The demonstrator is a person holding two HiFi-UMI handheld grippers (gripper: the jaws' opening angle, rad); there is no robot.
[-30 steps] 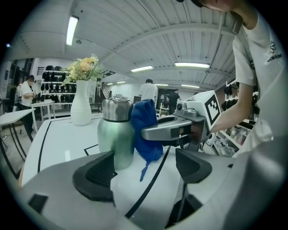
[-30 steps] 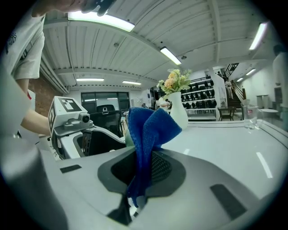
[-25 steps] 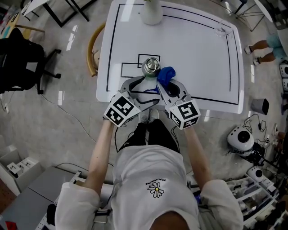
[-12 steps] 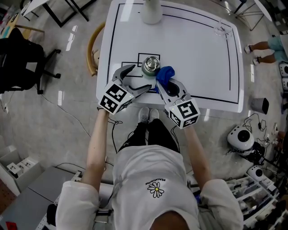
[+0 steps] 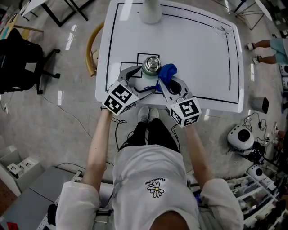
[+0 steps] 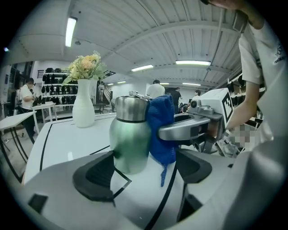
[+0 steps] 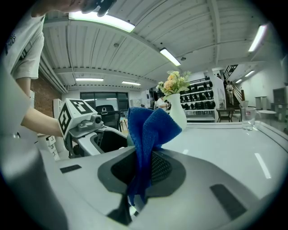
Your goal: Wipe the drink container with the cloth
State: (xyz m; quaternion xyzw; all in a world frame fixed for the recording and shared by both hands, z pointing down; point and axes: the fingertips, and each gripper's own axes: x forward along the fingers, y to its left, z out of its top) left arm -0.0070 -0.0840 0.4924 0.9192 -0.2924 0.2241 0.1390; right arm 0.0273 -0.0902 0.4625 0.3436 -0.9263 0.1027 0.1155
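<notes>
A green drink bottle (image 5: 150, 67) with a steel cap stands upright near the front edge of the white table (image 5: 198, 58). My left gripper (image 5: 137, 84) is open, its jaws either side of the bottle's base. In the left gripper view the bottle (image 6: 130, 134) stands just beyond the open left gripper (image 6: 144, 173), near the left-hand pad. My right gripper (image 5: 163, 82) is shut on a blue cloth (image 5: 167, 72), which is pressed to the bottle's right side. The cloth (image 7: 146, 130) rises bunched from the shut right gripper (image 7: 141, 168) and hides most of the bottle there.
A white vase with flowers (image 5: 150, 11) stands at the table's far edge, and a clear glass (image 5: 220, 29) at the far right corner. Black lines mark the tabletop. A curved wooden chair back (image 5: 92, 49) is at the table's left side.
The left gripper swung out to the left of the bottle half a second ago and has come back, its jaws around the bottle's base. The cloth stayed against the bottle's right side.
</notes>
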